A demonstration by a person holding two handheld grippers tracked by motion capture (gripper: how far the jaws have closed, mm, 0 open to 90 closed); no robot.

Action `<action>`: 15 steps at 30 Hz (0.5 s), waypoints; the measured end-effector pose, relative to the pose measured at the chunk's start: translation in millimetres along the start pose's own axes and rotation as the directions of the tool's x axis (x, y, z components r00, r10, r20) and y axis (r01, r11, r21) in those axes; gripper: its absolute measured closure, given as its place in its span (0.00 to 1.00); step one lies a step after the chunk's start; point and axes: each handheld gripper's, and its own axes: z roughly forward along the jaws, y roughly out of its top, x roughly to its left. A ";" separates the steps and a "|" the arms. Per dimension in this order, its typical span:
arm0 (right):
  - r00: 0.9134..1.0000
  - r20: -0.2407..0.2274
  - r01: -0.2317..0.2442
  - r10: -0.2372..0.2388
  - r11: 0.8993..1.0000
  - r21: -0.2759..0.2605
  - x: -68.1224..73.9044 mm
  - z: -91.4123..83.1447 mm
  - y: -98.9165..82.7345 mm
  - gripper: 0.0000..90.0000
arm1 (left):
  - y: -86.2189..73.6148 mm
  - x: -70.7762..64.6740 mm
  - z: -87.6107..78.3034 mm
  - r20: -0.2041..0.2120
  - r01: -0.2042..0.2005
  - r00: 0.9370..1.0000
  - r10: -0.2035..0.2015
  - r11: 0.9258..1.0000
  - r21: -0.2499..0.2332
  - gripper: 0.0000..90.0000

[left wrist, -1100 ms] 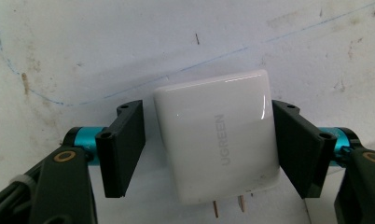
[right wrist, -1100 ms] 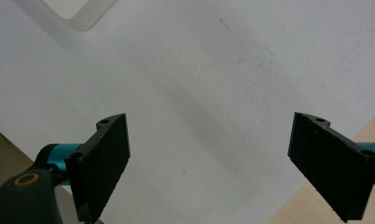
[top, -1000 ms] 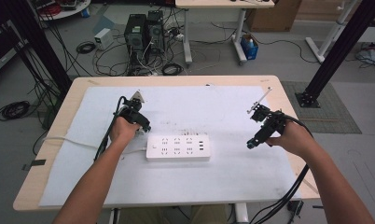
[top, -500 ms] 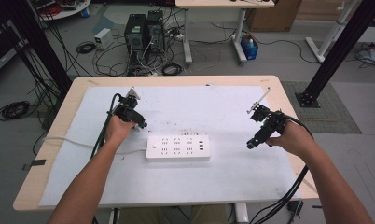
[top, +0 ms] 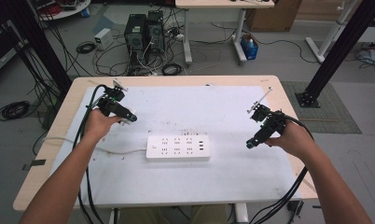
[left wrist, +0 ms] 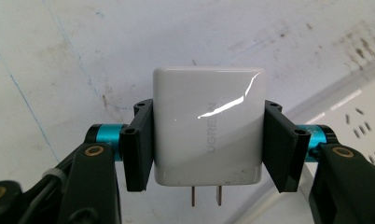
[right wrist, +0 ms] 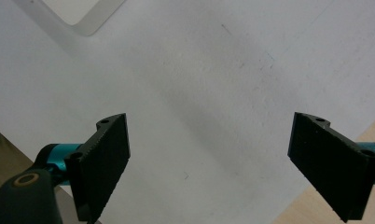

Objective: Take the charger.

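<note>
1. the left gripper is held above the far left part of the worktop, its tip pointing toward the middle, with the left hand wrapped around its body.
2. the left forearm comes up from the bottom left corner of the high view and runs straight to that hand; the cable loops up behind the wrist.
3. in the left gripper view its jaws are clenched on a white charger, one pad flat on each side face.
4. the charger's two metal prongs point back toward the camera, and its glossy face carries grey lettering.
5. the charger hangs clear of the white mat, off the surface; in the high view it is a small pale spot at the gripper's tip.
6. a white power strip lies flat near the middle of the worktop, apart from the charger, its cord running off to the left.
7. the right gripper is over the right side of the worktop, tilted down and toward the strip, near its right end but not touching it.
8. the right hand grips it from behind, the forearm coming in from the bottom right corner.
9. in the right gripper view the jaws are released and stand wide apart, with bare mat between them.
</note>
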 end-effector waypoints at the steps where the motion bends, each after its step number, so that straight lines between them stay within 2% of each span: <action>1: 1.000 0.001 -0.002 0.002 1.000 -0.004 0.6 -0.1 -0.3 0.13 | -1.4 -2.1 -4.1 0.014 -0.021 1.000 0.021 1.000 -0.007 0.47; 3: 1.000 0.003 0.001 -0.001 1.000 -0.010 1.5 -0.2 -0.7 0.14 | -4.8 -5.7 -12.5 0.036 -0.064 0.997 0.065 0.998 -0.027 0.47; 5: 1.000 0.006 0.002 -0.002 1.000 -0.008 2.7 0.6 -1.1 0.14 | -8.5 -10.5 -20.4 0.055 -0.120 0.991 0.123 0.991 -0.050 0.47; 7: 1.000 0.012 0.004 -0.004 1.000 -0.004 4.2 1.2 -0.7 0.14 | -11.9 -15.3 -27.6 0.069 -0.176 0.981 0.181 0.982 -0.068 0.47; 9: 1.000 0.008 0.004 -0.004 1.000 -0.004 6.0 0.7 -0.1 0.14 | -14.9 -20.7 -34.2 0.081 -0.215 0.972 0.222 0.973 -0.082 0.47; 10: 1.000 0.011 0.004 -0.003 1.000 -0.005 6.9 0.5 0.4 0.14 | -15.7 -22.6 -37.6 0.086 -0.243 0.964 0.250 0.967 -0.082 0.47; 11: 1.000 0.011 0.004 -0.003 1.000 -0.005 6.9 0.5 0.4 0.14 | -15.7 -22.6 -37.6 0.086 -0.243 0.964 0.250 0.967 -0.082 0.47; 12: 1.000 0.008 0.004 -0.004 1.000 -0.007 7.9 0.1 0.7 0.14 | -18.0 -27.3 -42.3 0.095 -0.269 0.956 0.278 0.959 -0.092 0.47; 14: 1.000 0.011 0.009 -0.009 1.000 -0.010 10.3 -0.6 1.1 0.13 | -19.7 -30.7 -46.0 0.097 -0.295 0.948 0.304 0.951 -0.096 0.47; 15: 1.000 0.011 0.011 -0.011 1.000 -0.008 11.0 -1.1 1.1 0.14 | -21.2 -32.5 -48.7 0.097 -0.313 0.941 0.323 0.944 -0.104 0.47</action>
